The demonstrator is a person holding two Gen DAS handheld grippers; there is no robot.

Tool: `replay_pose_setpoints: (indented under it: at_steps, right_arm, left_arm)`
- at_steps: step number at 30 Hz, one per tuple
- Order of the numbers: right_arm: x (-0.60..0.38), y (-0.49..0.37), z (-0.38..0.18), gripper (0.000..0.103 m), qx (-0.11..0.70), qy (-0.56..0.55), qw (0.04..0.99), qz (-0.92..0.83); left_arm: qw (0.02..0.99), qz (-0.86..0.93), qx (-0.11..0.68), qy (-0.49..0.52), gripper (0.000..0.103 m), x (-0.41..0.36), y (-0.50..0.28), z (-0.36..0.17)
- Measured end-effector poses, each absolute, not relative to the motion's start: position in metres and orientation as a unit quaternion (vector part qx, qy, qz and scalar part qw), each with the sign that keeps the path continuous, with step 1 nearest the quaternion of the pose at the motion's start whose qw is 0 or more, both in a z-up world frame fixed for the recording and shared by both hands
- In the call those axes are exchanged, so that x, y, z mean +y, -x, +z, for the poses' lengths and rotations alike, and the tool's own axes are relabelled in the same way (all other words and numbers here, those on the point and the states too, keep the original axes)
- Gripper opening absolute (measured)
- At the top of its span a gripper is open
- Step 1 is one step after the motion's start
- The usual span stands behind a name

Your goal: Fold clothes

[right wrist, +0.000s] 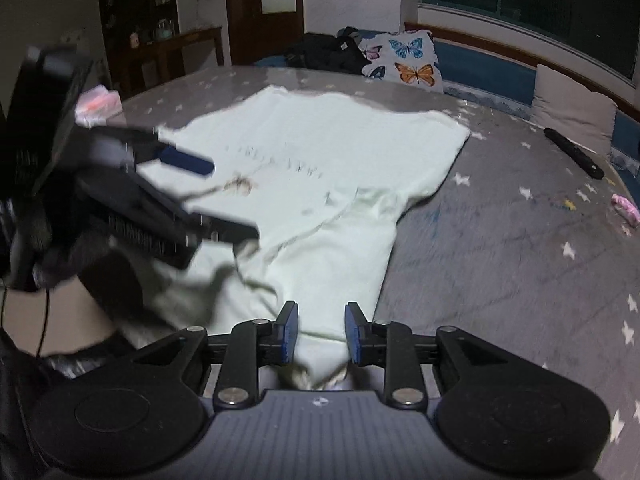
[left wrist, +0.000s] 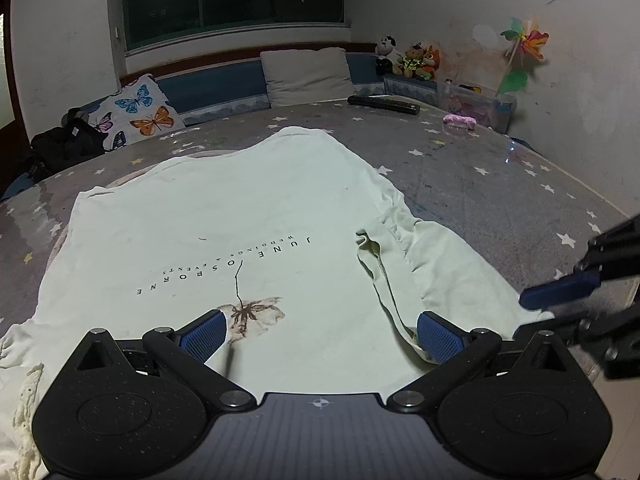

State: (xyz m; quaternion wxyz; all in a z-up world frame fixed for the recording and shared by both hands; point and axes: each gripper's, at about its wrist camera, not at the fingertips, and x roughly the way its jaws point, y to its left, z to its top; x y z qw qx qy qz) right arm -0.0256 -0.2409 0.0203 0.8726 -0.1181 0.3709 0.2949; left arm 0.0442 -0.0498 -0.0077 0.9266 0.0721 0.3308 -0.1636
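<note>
Covering the middle of the star-patterned grey bed [left wrist: 460,176], a pale green T-shirt [left wrist: 248,216] lies spread flat, printed side up, one sleeve [left wrist: 436,264] rumpled toward the bed's near edge. A clear plastic bin [left wrist: 476,106] at the far corner by the wall holds small colourful toys, too blurred to name. The left gripper [left wrist: 320,334] hovers over the shirt's printed chest, fingers spread wide, holding nothing. The right gripper [right wrist: 321,332] is partly open, sleeve cloth bunched between its blue pads [right wrist: 290,332]; whether they pinch it is unclear.

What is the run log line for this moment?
shirt flat on bed | left gripper open above | right gripper open around sleeve
</note>
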Motion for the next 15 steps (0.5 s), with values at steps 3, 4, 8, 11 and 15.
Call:
replay_pose_setpoints:
  at_steps: [3, 4, 8, 11, 15]
  right_arm:
    - [-0.241, 0.030, 0.021, 0.025, 0.362, 0.123, 0.877, 0.290]
    - [-0.243, 0.032, 0.025, 0.025, 0.358, 0.120, 0.880, 0.288]
    - [-0.248, 0.038, 0.034, 0.025, 0.352, 0.115, 0.886, 0.281]
    - [-0.246, 0.039, 0.028, 0.025, 0.364, 0.116, 0.878, 0.288]
    - [-0.243, 0.040, 0.024, 0.025, 0.370, 0.126, 0.873, 0.292]
  left_arm:
    - [0.928, -0.167, 0.324, -0.074, 0.103, -0.048, -0.040, -0.003]
    - [0.928, -0.170, 0.322, -0.073, 0.103, -0.048, -0.039, -0.003]
    - [0.927, -0.181, 0.320, -0.074, 0.103, -0.052, -0.037, -0.003]
    - [0.923, -0.181, 0.328, -0.086, 0.103, -0.059, -0.039, -0.011]
    - [0.922, -0.172, 0.332, -0.099, 0.103, -0.058, -0.038, -0.018]
